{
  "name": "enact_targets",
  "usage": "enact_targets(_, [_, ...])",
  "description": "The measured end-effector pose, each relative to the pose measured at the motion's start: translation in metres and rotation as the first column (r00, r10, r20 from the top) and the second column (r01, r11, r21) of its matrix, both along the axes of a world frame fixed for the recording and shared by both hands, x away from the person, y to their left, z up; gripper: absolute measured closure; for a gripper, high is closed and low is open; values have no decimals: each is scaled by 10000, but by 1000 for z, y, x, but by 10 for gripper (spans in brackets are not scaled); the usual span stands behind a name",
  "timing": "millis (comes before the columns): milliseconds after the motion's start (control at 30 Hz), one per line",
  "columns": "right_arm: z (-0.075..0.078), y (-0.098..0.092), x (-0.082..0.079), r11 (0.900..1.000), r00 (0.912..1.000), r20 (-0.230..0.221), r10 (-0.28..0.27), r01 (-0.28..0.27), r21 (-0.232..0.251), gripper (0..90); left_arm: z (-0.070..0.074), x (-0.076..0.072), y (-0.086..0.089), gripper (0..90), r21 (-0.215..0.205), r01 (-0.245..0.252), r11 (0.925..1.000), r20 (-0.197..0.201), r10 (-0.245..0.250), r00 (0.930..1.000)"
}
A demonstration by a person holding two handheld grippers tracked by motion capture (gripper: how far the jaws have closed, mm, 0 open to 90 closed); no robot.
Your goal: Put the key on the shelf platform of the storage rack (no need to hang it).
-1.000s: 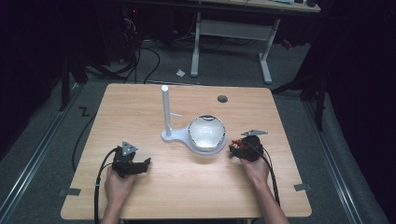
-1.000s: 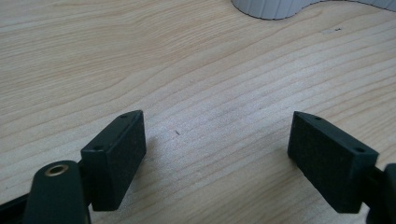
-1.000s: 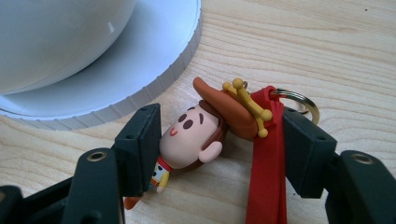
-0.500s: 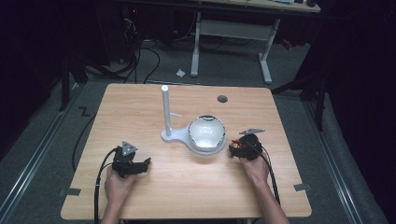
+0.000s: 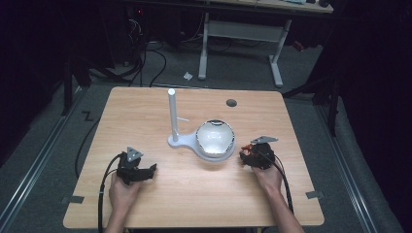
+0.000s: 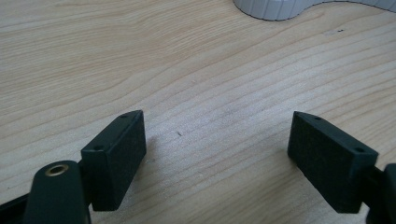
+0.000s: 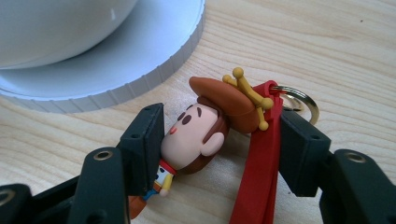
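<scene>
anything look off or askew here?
Only the cowboy figure keychain: it lies upside down and skewed between the right tool's pads, which have just been closing, with its red strap alongside. The white stand is upright; the left tool is open.

A: The high view is dim all round; only the bench point(image 5: 194, 194) sits in light from above, and the floor and far desk sink into near-black.

B: Any glare?

A: A bright sheen on the glossy bowl point(image 5: 215, 138). In the gripper views the light is even, shadows soft, and the near black fingers point(image 6: 116, 154) slightly blurred.
</scene>
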State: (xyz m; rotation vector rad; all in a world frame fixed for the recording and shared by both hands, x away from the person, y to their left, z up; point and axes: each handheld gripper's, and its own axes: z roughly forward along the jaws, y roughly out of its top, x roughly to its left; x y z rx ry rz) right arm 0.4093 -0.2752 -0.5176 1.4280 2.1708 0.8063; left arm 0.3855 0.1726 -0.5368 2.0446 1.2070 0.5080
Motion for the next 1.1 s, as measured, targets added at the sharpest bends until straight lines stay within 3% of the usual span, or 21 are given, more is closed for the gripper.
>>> enact_targets(500, [24, -6, -16, 9987, 9986, 404, 329, -344, 366, 401, 0, 0, 0, 198, 0, -2, 10000, -3, 2, 10000])
enact_targets(1100, [67, -13, -44, 9928, 9935, 883, 714, -794, 899, 401, 0, 0, 0, 199, -11, -2, 10000, -7, 2, 10000])
